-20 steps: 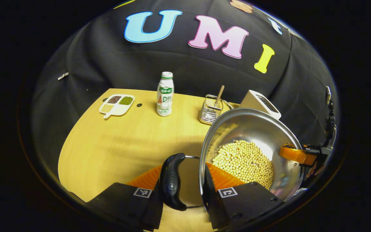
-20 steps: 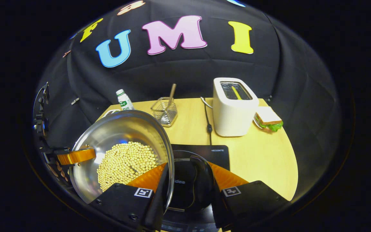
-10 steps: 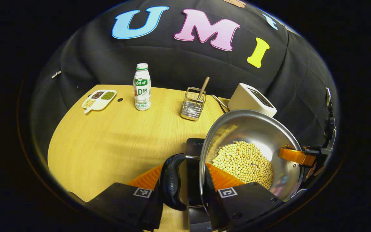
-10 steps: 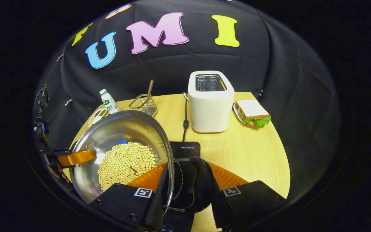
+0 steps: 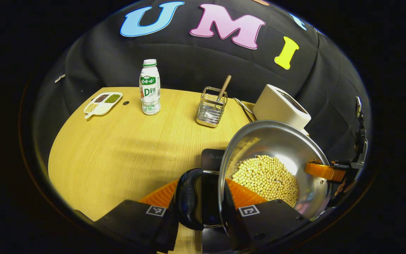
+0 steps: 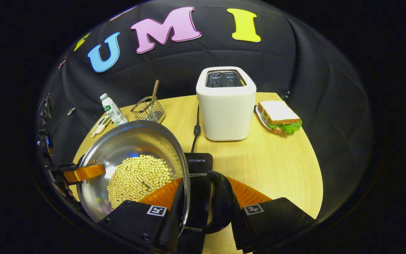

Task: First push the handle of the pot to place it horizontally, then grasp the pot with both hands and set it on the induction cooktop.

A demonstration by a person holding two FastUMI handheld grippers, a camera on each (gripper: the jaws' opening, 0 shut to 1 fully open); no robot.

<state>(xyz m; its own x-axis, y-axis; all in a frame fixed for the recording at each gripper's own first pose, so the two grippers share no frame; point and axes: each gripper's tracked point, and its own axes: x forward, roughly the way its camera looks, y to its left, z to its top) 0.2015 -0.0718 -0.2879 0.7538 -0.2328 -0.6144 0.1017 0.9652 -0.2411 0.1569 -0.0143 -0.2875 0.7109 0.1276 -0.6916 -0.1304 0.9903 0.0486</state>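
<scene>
1. in the left gripper view, the left gripper (image 5: 203, 208) sat lowest in the picture, its two fingers pinching across one black loop handle (image 5: 188, 198) and the rim of the shiny round steel pot (image 5: 280, 148).
2. in the right gripper view, the right gripper (image 6: 204, 208) was clamped the same way across the pot's opposite black handle (image 6: 220, 201) and rim, one finger inside the wall, one outside the handle.
3. the pot hung between the two grippers, tilted toward each camera, with a heap of pale yellow beans (image 5: 266, 176) lying in its bottom.
4. the far gripper's finger showed pressed on the opposite rim (image 5: 324, 171) in the left gripper view.
5. under the pot lay the flat black induction cooktop (image 6: 197, 161) on the light wooden table (image 5: 118, 148); whether the pot touched it could not be told.
6. beyond the cooktop stood a white two-slot toaster (image 6: 226, 106), its black cord running toward the cooktop.
7. right of the toaster in the right gripper view lay a sandwich with lettuce (image 6: 278, 116) on a plate.
8. farther back stood a wire basket (image 5: 210, 111) holding a wooden stick, a white drink bottle with green label (image 5: 150, 88), and a white divided dish of beans (image 5: 102, 103).
</scene>
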